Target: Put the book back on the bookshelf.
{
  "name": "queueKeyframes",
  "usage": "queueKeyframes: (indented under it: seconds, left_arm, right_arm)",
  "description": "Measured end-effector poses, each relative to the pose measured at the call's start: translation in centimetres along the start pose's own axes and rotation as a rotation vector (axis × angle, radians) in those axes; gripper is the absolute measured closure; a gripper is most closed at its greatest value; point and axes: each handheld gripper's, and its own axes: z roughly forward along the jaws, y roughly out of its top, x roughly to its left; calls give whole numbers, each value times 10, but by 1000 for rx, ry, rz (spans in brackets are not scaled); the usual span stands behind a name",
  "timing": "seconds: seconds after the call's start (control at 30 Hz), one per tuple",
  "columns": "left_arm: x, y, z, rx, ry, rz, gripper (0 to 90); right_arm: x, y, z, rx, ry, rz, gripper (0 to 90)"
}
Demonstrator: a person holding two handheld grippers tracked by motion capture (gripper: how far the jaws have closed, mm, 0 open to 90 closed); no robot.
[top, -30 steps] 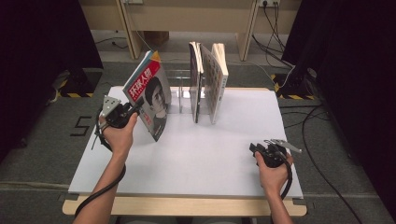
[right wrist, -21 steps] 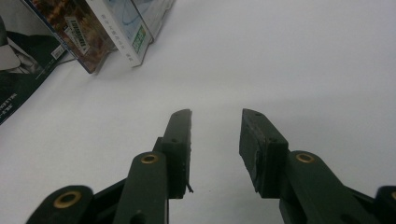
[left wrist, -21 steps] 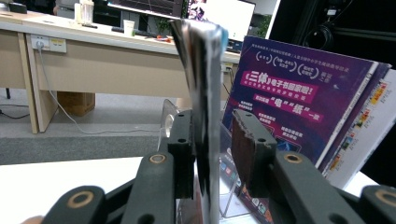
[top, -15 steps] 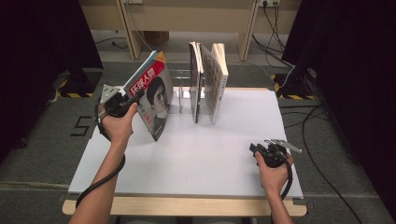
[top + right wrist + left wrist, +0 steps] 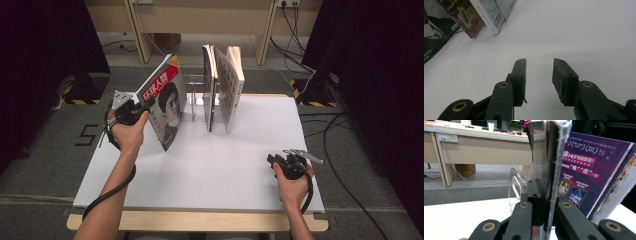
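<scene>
The left gripper (image 5: 131, 111) pinches the glossy magazine with the red title band and a portrait on its cover (image 5: 165, 102); in the left gripper view the jaws have just closed, and the pads press the magazine's thin ragged page edge (image 5: 549, 182) from both sides with no gap left. In the high view the magazine stands tilted, its lower corner near the white tabletop (image 5: 210, 165), its top edge leaning away to the left of the pinch, the cover facing the open middle of the table.

Just beyond the left fingertips stands a clear acrylic bookend (image 5: 515, 186), and to the right of the pinch, close by, is the purple back cover of an upright book (image 5: 584, 177). In the high view, two upright books (image 5: 222, 87) lean together at the far edge of the table, with a narrow gap of bare white between them and the held magazine.

The right gripper (image 5: 286, 163) rests near the right front of the table, its fingers (image 5: 520, 75) spread apart with nothing between them, only bare tabletop (image 5: 574, 32) ahead. Far off to the upper left of those fingers lie the lower corners of the books (image 5: 491, 17) and the magazine (image 5: 436, 37). Between the two grippers the white surface is open to its front edge.
</scene>
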Motion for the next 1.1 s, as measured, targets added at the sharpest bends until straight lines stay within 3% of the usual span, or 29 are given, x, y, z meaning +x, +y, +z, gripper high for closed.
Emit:
queueKeyframes:
  seconds: [0.5,1.1]
  left_arm:
    - [-6,9,4,-32,2,37,864]
    - [-9,23,15,-53,0,53,865]
  right_arm:
    - [-1,0,0,-3,1,6,638]
    - [-2,0,-1,-7,-2,3,638]
